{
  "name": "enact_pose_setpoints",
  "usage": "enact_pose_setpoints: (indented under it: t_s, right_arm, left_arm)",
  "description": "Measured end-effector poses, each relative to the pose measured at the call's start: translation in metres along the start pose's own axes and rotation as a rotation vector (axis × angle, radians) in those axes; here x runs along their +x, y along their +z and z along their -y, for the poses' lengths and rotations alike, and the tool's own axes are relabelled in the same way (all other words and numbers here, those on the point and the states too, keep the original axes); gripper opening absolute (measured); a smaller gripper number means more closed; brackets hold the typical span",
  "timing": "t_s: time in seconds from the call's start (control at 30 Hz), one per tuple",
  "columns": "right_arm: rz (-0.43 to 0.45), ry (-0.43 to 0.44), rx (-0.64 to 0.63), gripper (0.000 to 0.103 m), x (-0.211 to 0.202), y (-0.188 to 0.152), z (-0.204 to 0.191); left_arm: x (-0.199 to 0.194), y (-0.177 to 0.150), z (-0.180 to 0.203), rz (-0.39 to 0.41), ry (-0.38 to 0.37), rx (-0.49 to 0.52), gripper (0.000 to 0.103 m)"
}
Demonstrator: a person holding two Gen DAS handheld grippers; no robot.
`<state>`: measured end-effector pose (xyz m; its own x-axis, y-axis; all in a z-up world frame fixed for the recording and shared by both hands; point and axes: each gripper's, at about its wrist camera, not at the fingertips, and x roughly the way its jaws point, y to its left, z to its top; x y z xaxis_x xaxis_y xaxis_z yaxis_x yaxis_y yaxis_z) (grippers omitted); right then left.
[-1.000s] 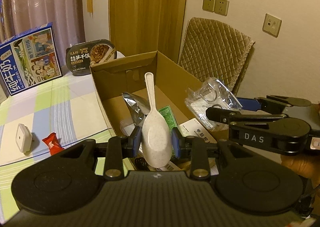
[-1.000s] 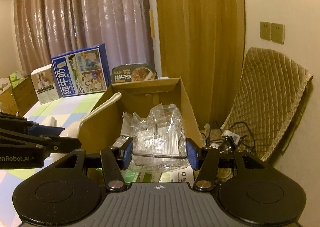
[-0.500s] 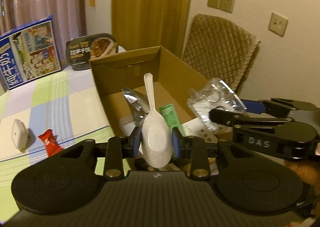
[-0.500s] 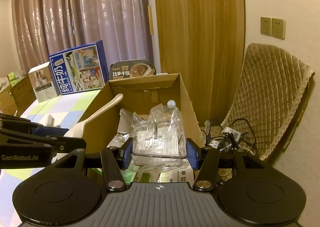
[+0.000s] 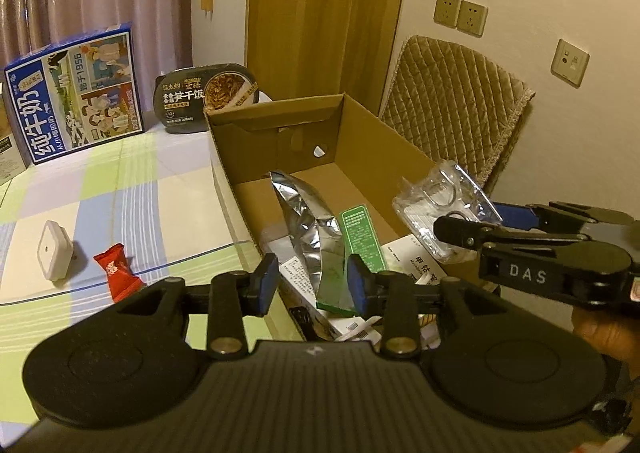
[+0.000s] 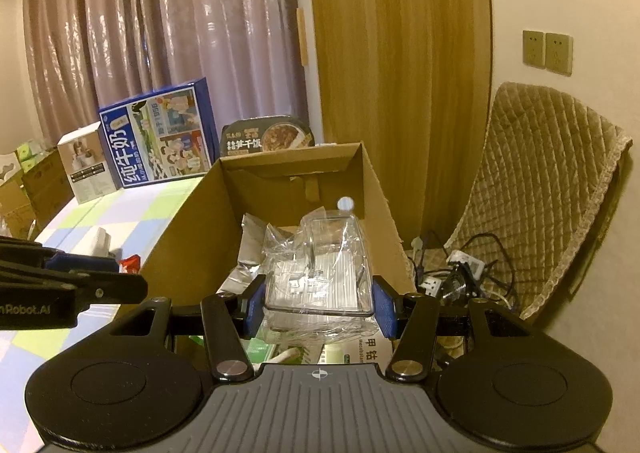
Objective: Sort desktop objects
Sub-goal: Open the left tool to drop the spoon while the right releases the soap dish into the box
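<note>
An open cardboard box stands at the table's right edge, holding a silver foil bag, a green packet and white leaflets. My left gripper is open and empty over the box's near left corner. My right gripper is shut on a clear plastic container and holds it over the box. The container also shows in the left wrist view. The white spoon is not in view.
On the checked tablecloth lie a red candy packet and a white plug adapter. A blue milk carton and a black instant rice tray stand at the back. A quilted chair and cables are right of the box.
My left gripper has opened and the white spoon it held is gone from between its fingers. My right gripper still holds the clear container over the box.
</note>
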<state>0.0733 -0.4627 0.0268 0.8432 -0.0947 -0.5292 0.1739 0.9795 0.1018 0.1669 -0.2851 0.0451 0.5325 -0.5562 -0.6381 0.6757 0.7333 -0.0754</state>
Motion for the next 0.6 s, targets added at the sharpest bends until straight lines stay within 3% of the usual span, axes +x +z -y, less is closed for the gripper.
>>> enact_pose_setpoints:
  t_s: [0.13, 0.2, 0.6]
  right_arm:
    - [-0.002, 0.027, -0.015, 0.054, 0.005, 0.002, -0.002]
    - [0.008, 0.024, -0.005, 0.072, 0.004, 0.002, -0.002]
    - [-0.016, 0.020, 0.048, 0.079, -0.023, -0.015, -0.003]
  left_arm:
    - [-0.006, -0.003, -0.003, 0.007, 0.006, -0.010, 0.033]
    - [-0.008, -0.005, -0.005, 0.005, 0.010, -0.012, 0.034]
    - [-0.030, -0.020, -0.021, 0.005, 0.037, -0.030, 0.050]
